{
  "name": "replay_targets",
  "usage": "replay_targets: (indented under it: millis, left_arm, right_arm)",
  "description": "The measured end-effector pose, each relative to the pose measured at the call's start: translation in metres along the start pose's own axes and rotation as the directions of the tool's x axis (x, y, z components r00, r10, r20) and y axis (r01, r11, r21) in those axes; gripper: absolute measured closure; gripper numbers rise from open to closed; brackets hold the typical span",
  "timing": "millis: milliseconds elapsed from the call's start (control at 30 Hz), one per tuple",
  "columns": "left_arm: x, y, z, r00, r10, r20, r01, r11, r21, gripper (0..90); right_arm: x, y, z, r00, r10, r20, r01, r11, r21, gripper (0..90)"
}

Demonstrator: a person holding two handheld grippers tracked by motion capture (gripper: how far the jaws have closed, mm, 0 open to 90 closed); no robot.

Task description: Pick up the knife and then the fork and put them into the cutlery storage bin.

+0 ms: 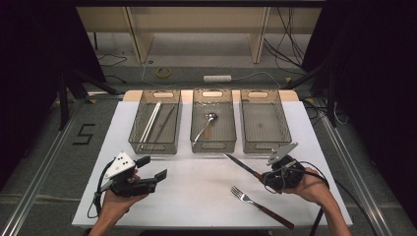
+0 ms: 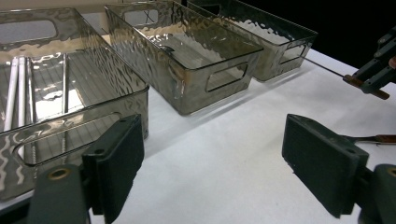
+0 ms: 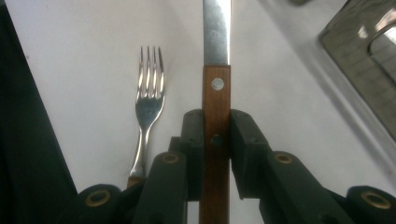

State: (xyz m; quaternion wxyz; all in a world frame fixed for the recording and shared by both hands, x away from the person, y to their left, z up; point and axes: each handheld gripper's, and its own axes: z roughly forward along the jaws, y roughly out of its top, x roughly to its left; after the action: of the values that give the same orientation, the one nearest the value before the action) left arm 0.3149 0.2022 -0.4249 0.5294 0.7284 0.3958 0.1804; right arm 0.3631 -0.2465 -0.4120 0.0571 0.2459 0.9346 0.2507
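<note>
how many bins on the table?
3, in a row along the table's far edge: left bin holding chopsticks, middle bin holding a spoon, right bin looking empty.

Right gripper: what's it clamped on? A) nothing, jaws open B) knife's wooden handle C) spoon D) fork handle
B. In the right gripper view the right gripper has both jaws pressed against the knife's wooden handle, while the fork lies loose on the table beside it.
</note>
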Motion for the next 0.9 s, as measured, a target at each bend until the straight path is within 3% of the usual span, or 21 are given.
replay_targets:
  millis: [167,267,667,900]
  left_arm:
    - [-0.001,-0.001,-0.002,1.0,0.004,-0.003,-0.004,1.0,0.001,20.2]
    - [0.0,-0.001,-0.004,1.0,-0.004,-0.008,0.004,1.0,-0.004,20.2]
    - [0.0,-0.001,-0.003,0.9999,-0.007,-0.011,0.007,1.0,-0.005,20.2]
    - [-0.001,-0.001,-0.003,1.0,-0.001,-0.009,0.001,1.0,-0.002,20.0]
  right_arm:
    - [-0.006,0.009,-0.005,0.9997,0.021,0.014,-0.021,0.999,-0.034,77.1]
    - [-0.01,0.015,-0.007,0.9979,0.045,0.048,-0.042,0.997,-0.059,77.1]
    - [-0.028,0.036,-0.011,0.9918,0.107,0.07,-0.099,0.989,-0.109,77.1]
    - [-0.044,0.049,-0.016,0.9833,0.17,0.064,-0.158,0.974,-0.163,77.1]
